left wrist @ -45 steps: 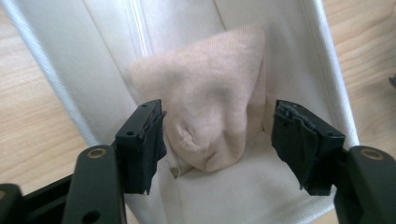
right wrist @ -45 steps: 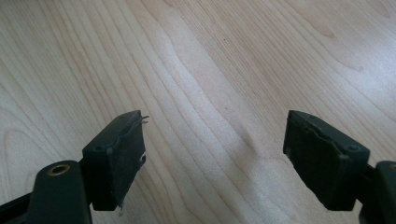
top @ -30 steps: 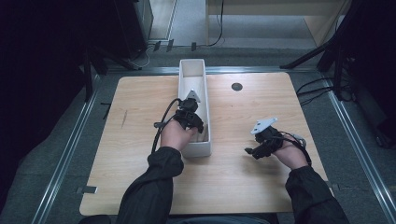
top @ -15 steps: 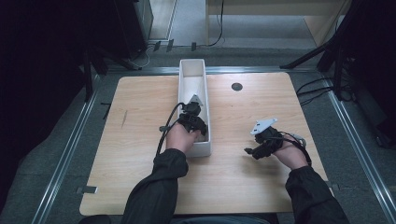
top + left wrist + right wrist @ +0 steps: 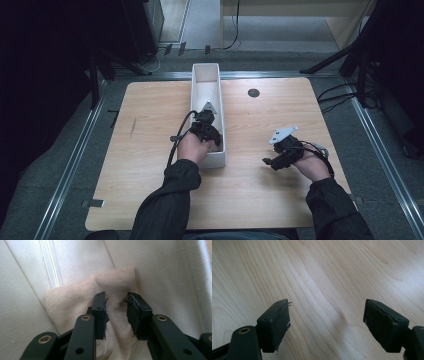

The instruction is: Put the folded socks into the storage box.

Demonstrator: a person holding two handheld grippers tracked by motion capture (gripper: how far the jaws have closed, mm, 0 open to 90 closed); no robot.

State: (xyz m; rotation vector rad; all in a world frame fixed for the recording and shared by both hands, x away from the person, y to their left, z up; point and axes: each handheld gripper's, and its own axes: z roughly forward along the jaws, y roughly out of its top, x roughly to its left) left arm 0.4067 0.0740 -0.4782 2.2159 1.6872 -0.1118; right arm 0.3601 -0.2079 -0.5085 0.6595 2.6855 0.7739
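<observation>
Our left gripper (image 5: 115,312), jaws parted around a beige cloth (image 5: 75,302) inside the white bin (image 5: 218,100) (centre of the surface), should close squarely; right gripper (image 5: 332,325) hovers released, empty.

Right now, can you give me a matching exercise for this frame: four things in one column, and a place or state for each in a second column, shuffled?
Things:
1. left claw
2. right claw
3. beige cloth
4. black round spot

Places or states:
A. wide open over bare wood of the table
B. on the tabletop, to the right of the bin's far half
C. lying in the bottom of the long white bin
D. inside the bin, jaws slightly apart over the cloth

Pairs: 1-D, 2-A, 3-C, 4-B
</observation>
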